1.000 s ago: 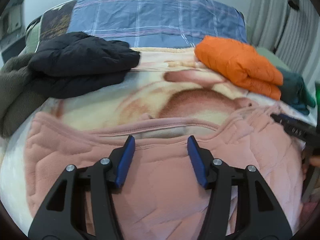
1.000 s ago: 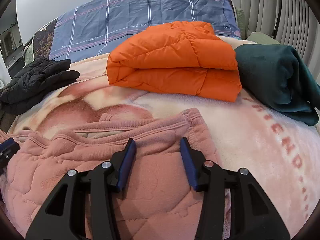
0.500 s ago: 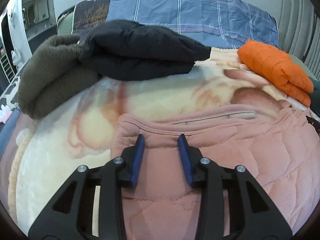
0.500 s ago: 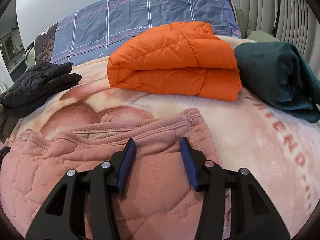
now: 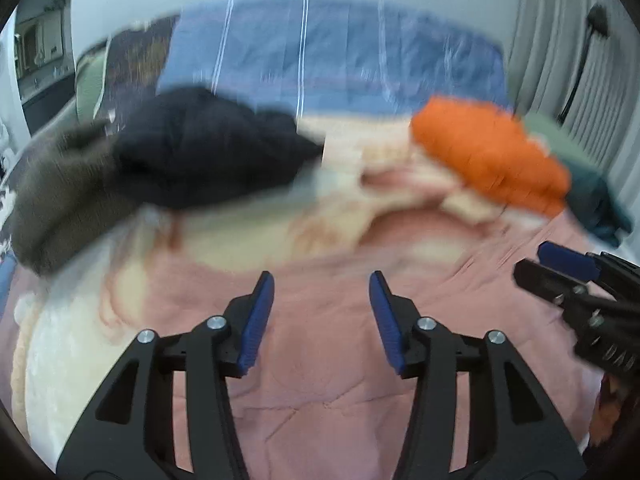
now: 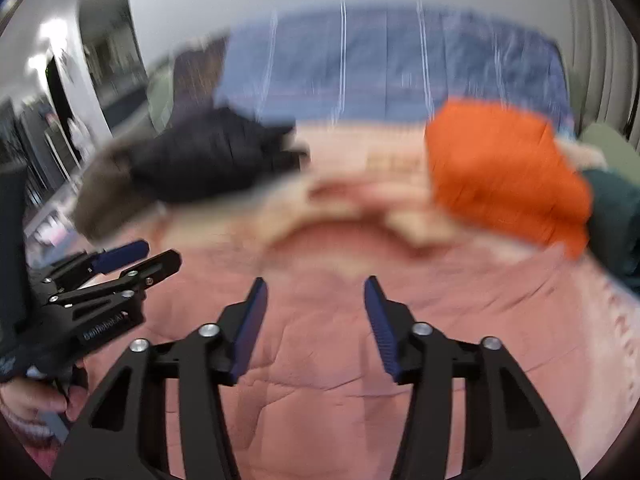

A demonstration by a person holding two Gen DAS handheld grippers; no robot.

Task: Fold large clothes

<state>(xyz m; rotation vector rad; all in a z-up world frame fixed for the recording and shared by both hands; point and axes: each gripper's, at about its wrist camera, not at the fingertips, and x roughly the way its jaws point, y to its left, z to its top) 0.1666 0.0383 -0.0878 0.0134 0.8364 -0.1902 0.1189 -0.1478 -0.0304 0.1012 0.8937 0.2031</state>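
You had the pink quilted top (image 5: 320,392) spread flat on the bed, on the cream blanket (image 5: 248,232), right under both grippers. It filled the near part of both wrist views.

Your left hand-held gripper (image 5: 322,320) had its blue pads apart. The jaws had just been opening, and nothing was between them; the pink cloth only lay below. Your right hand-held gripper (image 6: 316,326) also had its pads apart. Its jaws had just been closing a little, but they pinched nothing yet. The two grippers were near each other, side by side, over the middle of the top. Each one showed at the edge of the other's view.

Both pictures were blurry, so you were swinging fast. I think you were between grabs: the top lay smooth and open, and no fold showed in it yet.

Farther back sat the black jacket (image 5: 208,152) on a brown fleece (image 5: 60,200), the folded orange jacket (image 5: 492,160) and a dark green garment (image 5: 596,208). All were well apart from the pink top.

For the next move, you needed to slow down, pick an edge or corner for each gripper, and pinch only the cloth you meant to lift. The thick blanket under it could get caught too.
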